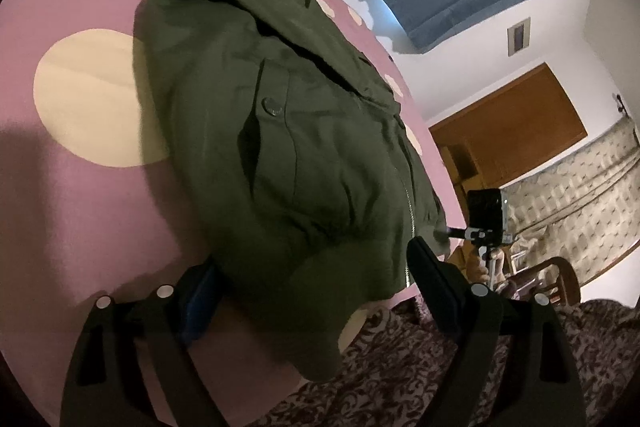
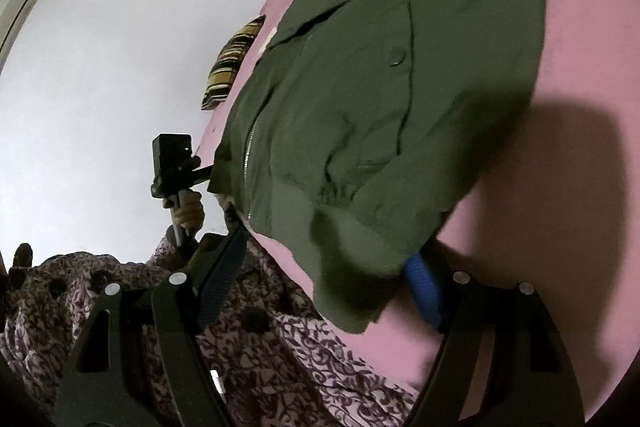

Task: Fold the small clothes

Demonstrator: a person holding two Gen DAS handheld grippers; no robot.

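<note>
A dark green jacket [image 1: 304, 131] with a zip and a button pocket lies on a pink sheet [image 1: 80, 211] with cream spots. My left gripper [image 1: 316, 287] stands open at the near hem, one finger on each side of the ribbed waistband; its pads do not press the cloth. In the right wrist view the same jacket [image 2: 380, 99] fills the middle. My right gripper [image 2: 324, 279] is open too, with a corner of the hem drooping between its blue pads [image 2: 422, 291]. Each view shows the other gripper's black camera [image 1: 484, 215] [image 2: 174, 163] at the jacket's far edge, held by a hand [image 2: 188, 213].
The person's purple patterned clothing [image 2: 260, 347] fills the near side below the bed's edge. A striped pillow [image 2: 232, 67] lies at the bed's far side. Beyond stand a wooden door [image 1: 512, 123], a mattress [image 1: 580, 195] against the wall and a wooden chair [image 1: 560, 275].
</note>
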